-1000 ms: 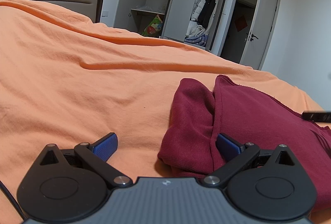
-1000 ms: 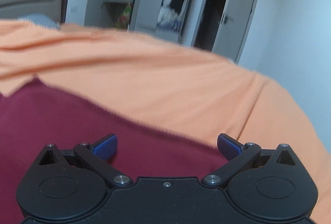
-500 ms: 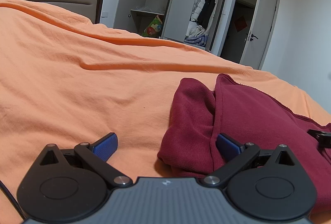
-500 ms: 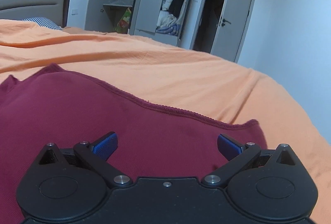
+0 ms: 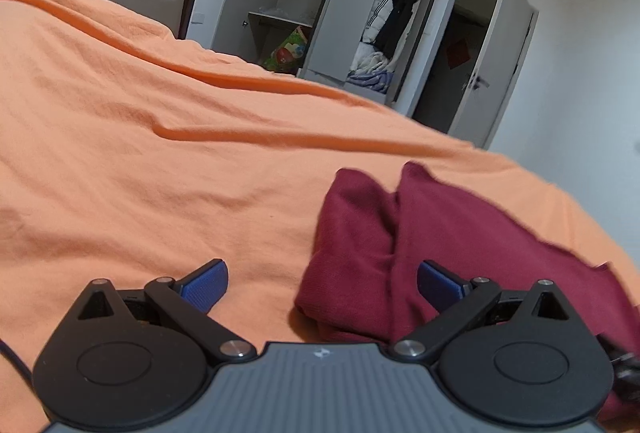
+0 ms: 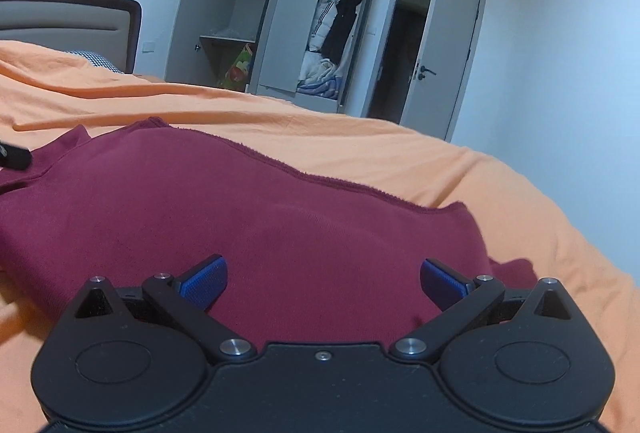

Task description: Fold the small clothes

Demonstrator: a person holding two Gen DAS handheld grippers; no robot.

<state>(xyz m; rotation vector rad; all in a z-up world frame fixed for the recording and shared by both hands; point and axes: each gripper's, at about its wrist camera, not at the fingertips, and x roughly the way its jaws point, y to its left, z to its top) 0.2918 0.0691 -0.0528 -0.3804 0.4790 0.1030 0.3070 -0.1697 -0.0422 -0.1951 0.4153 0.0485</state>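
Left gripper (image 5: 322, 283) held low and tilted, 2 blue-padded fingers (image 5: 206, 283) spread wide, nothing between them, right gripper (image 6: 323, 280) held low, its 2 fingers (image 6: 442, 283) likewise spread wide, gripping nothing

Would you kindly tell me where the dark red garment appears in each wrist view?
Left wrist: dark red garment at lower right, on the orange bedspread.
Right wrist: it fills the centre and left.
Shared landmark: open wardrobe behind the bed.

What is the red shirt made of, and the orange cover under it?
The red shirt looks like soft matte knit, likely cotton: fine ribbing, fuzzy raw edge. The orange cover looks like thin matte woven fabric, perhaps cotton: fine crinkles and soft ridges.
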